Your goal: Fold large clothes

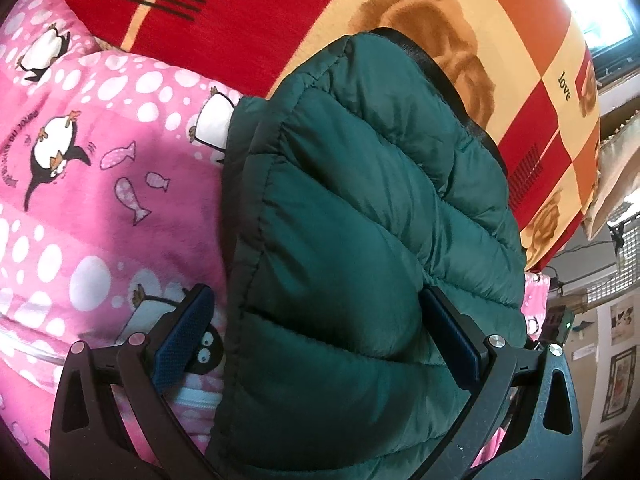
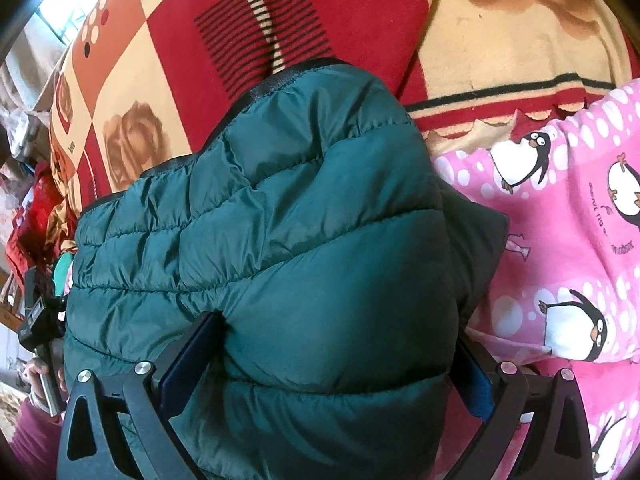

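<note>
A dark green quilted puffer jacket lies folded on the bed, its black-trimmed edge at the far side. It also fills the right wrist view. My left gripper is open wide; its right finger presses the jacket's near right part, while its left finger stands over the pink blanket beside the jacket. My right gripper is open wide, with the jacket's bulging near part between its fingers.
A pink penguin-print blanket lies beside the jacket, on the right in the right wrist view. A red and cream patterned bedspread covers the bed beyond. Room clutter shows at the far edges.
</note>
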A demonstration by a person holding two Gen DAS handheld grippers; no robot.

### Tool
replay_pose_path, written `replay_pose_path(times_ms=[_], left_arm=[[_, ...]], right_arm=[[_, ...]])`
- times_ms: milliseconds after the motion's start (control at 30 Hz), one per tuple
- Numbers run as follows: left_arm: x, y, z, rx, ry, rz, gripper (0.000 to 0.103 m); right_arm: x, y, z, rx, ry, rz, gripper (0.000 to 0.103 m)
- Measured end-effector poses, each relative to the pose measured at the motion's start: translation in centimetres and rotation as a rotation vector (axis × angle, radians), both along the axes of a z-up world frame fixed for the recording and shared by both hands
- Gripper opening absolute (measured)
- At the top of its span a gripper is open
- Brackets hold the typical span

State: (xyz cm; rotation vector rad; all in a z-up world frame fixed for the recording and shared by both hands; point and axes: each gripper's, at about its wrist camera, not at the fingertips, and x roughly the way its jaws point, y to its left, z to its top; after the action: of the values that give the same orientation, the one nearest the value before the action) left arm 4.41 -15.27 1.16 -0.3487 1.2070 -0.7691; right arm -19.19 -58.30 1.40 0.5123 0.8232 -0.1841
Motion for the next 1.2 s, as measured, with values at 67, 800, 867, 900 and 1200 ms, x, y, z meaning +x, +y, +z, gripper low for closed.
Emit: replay_pose_path(times_ms=[67, 800, 867, 900, 1200], left_arm=[[-0.1, -0.3, -0.1, 0.007, -0.006, 0.001, 0.103], [-5.5, 0.2, 5.3, -0.028, -0.133, -0.023, 0.038], [-6.0, 0.8, 5.6, -0.035, -0.126, -0.024, 0.037], [-6.2, 1.2, 5.8, -0.038, -0.122, -0.026, 0.037], [-9.3, 6.2, 6.7, -0.038, -0.057, -0.04, 0.036]], right_arm=[[-0.2, 0.1, -0.1, -0.005, -0.01, -0.002, 0.103], [-5.7, 2.4, 4.6, 0.034, -0.177, 0.006, 0.03], [-6.3, 3.0, 5.3, 0.036, -0.183, 0.016, 0.029], [-6.6, 3.2, 5.5, 0.037, -0.185, 0.021, 0.029], [-10.5, 6.8, 6.4, 0.089, -0.161, 0.084, 0.028]])
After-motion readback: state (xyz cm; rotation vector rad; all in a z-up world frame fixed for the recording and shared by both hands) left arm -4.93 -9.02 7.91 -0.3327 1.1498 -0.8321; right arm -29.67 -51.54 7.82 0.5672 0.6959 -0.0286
